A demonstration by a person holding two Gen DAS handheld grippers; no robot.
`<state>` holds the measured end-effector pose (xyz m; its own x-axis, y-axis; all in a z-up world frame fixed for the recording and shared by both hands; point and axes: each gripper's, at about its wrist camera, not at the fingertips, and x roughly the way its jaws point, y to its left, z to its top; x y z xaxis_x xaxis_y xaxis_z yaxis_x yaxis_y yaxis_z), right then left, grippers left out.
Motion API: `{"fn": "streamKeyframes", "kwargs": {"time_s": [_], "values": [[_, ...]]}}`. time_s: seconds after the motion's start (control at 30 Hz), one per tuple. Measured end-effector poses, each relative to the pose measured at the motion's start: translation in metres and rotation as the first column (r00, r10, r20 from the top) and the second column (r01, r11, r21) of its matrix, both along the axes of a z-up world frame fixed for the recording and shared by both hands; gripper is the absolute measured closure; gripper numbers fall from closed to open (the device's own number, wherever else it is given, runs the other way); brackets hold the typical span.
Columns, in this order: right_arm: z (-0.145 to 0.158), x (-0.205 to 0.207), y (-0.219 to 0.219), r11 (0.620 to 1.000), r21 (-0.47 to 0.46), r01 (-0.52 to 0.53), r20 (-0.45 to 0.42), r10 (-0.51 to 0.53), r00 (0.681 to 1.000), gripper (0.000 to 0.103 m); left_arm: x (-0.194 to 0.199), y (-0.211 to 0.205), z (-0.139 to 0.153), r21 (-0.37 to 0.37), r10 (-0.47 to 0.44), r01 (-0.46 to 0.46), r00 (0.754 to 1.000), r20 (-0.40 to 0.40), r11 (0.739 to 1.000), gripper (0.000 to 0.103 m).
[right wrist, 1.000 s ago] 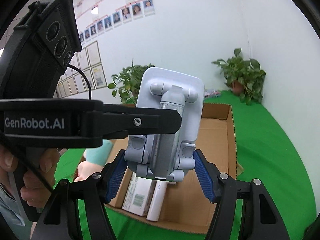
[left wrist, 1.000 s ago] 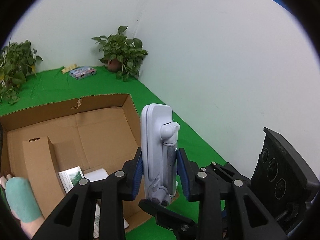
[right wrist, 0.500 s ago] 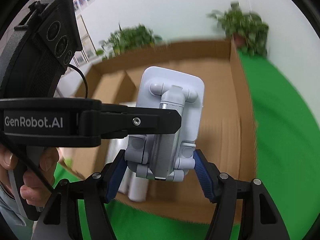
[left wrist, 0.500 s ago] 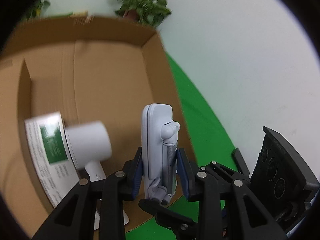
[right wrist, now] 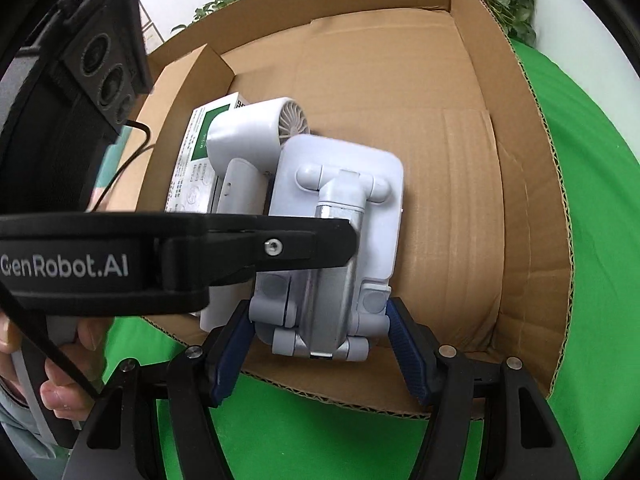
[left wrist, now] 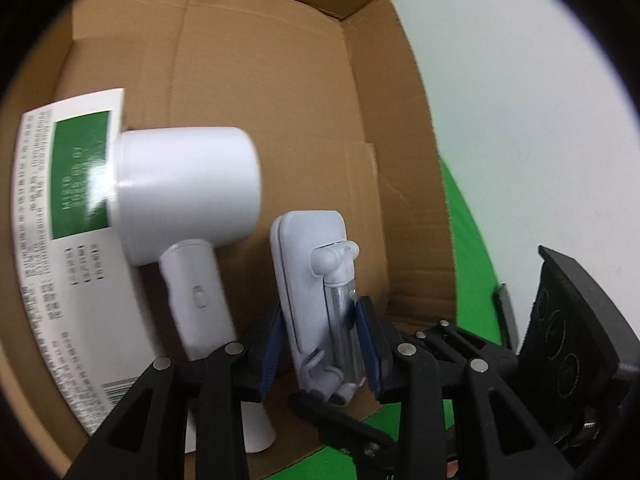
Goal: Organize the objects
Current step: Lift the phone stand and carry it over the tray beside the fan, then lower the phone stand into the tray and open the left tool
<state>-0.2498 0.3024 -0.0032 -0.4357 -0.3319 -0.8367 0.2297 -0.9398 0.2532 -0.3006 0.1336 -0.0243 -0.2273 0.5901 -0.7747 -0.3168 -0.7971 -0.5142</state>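
Both grippers have come down with the stand (right wrist: 340, 240) into the box (right wrist: 500, 160), filling the view since a second ago; left gripper (left wrist: 320, 340) jaws clamped narrow on stand's edges; right gripper (right wrist: 320, 344) jaws half-wide, gripping its base; stand just beside the dryer (left wrist: 188, 192), which overlaps the carton (left wrist: 44, 240) at box's left; green tabletop (right wrist: 580, 200) around.

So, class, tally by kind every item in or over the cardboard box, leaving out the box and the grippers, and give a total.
White hair dryer: 1
White printed carton with a green label: 1
Folded grey phone stand, held by both grippers over the cardboard box: 1
Total: 3
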Motion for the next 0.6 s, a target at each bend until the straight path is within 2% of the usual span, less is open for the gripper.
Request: {"fn": "streamKeyframes", "kwargs": {"time_s": [0.13, 0.43, 0.53, 0.6], "values": [[-0.005, 0.000, -0.005, 1.000, 0.027, -0.016, 0.005, 0.016, 1.000, 0.040, 0.010, -0.009, 0.011, -0.032, 0.008, -0.010, 0.999, -0.034, 0.999, 0.070], [-0.015, -0.005, -0.017, 0.998, 0.059, -0.013, 0.039, 0.011, 0.999, 0.039, 0.040, -0.046, 0.052, -0.031, 0.061, -0.066, 0.986, -0.155, 0.997, 0.069], [-0.012, -0.005, -0.021, 0.997, 0.071, -0.002, 0.043, -0.002, 0.999, 0.037, 0.043, -0.067, 0.066, -0.047, 0.109, -0.122, 0.970, -0.218, 0.991, 0.069], [-0.008, -0.004, -0.022, 0.997, 0.069, 0.013, 0.031, -0.015, 0.999, 0.036, 0.055, -0.083, 0.082, -0.088, 0.151, -0.184, 0.943, -0.296, 0.979, 0.069]]}}
